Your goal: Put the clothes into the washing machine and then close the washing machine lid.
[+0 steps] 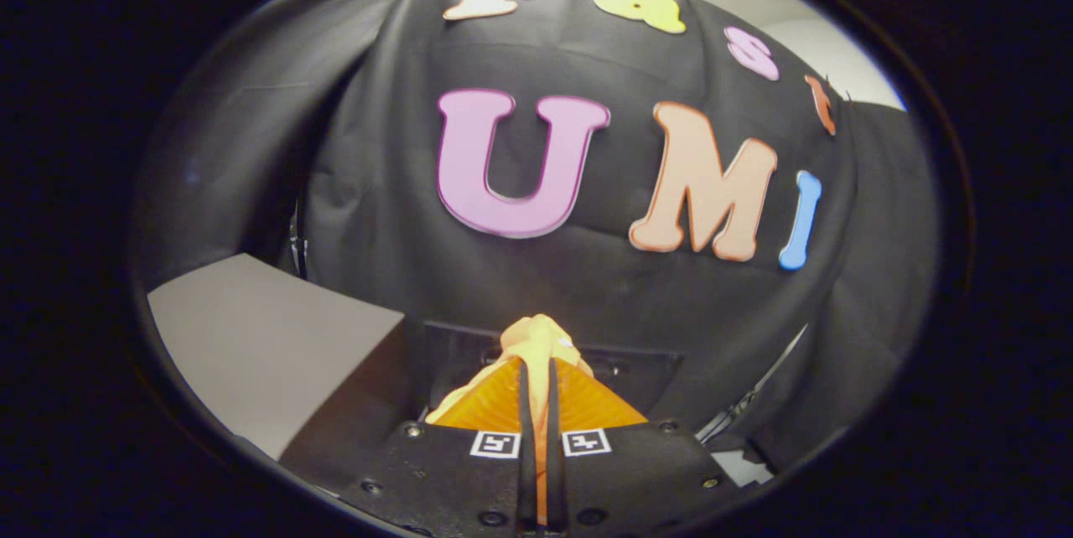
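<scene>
The orange cloth (pixel 536 341) is pinched between the nearly closed fingers (pixel 537 391), raised before the booth wall, and should be kept firmly gripped until it is carried over the washing machine opening.

No readable text on any object, two square black-and-white coded markers (pixel 540 442) on the gripper (pixel 536 370) base

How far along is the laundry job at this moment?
Done: the pickup, since the gripper is shut on an orange cloth whose bunched end sticks up just past the fingertips. In hand: carrying it, held up in front of the black booth wall, with a grey surface off to one side. Left: dropping the cloth into the washing machine and closing its lid.
</scene>
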